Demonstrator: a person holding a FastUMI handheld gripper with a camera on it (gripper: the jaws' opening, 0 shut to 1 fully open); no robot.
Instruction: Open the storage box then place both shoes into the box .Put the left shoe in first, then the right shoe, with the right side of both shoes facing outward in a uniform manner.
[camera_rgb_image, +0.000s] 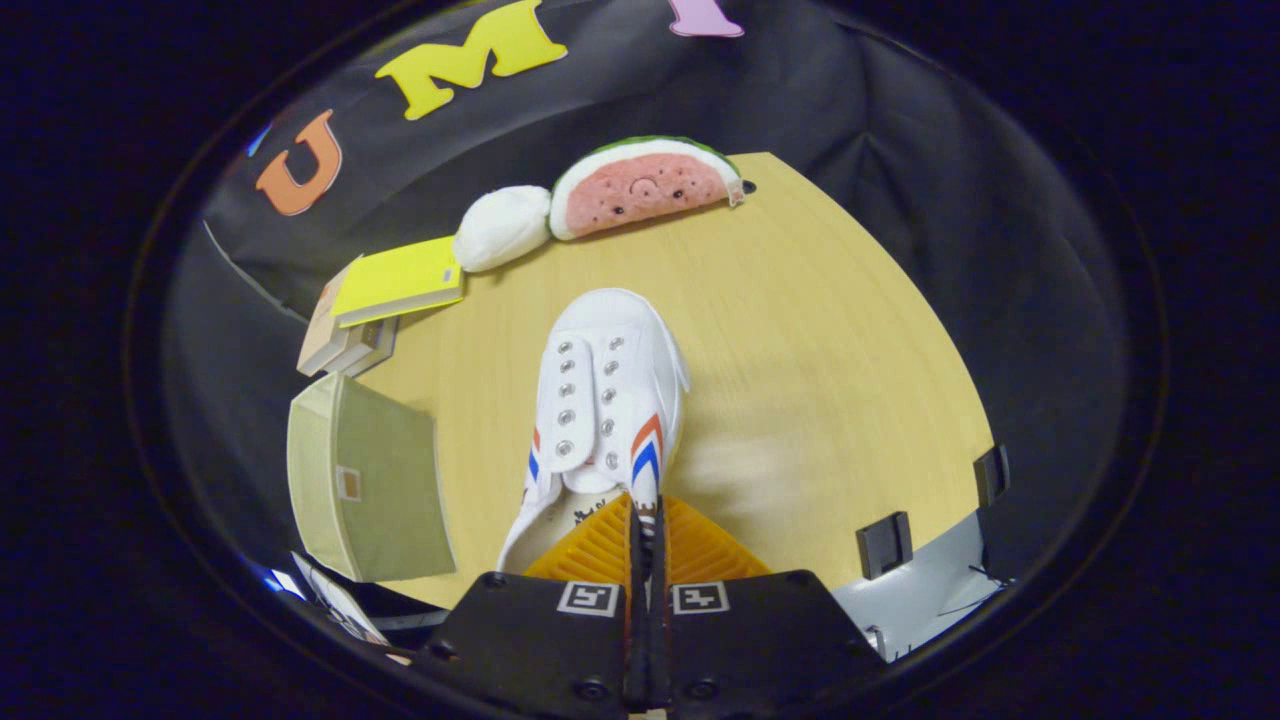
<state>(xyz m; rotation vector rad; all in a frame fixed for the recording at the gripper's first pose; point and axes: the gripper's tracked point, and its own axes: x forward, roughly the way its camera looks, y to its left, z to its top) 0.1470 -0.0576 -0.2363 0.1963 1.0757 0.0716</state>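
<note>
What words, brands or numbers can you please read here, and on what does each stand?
White canvas shoe with red and blue stripes, dark print on its insole: too blurred to read.
Pale green storage box, small square sticker: too small to read.
Yellow-covered book, small corner tag: too small to read.
Gripper, shut on the shoe's side wall: two square black-and-white marker patterns, no words.

You have a white shoe (605, 400) with red and blue side stripes; olive-green storage box (370, 490) at its nine o'clock; yellow-covered book (398, 280) at eleven; pink, green-rinded watermelon plush (645, 185) at twelve; pale wood table (830, 380).

The gripper (647, 535) pinches the shoe's side wall.
</note>
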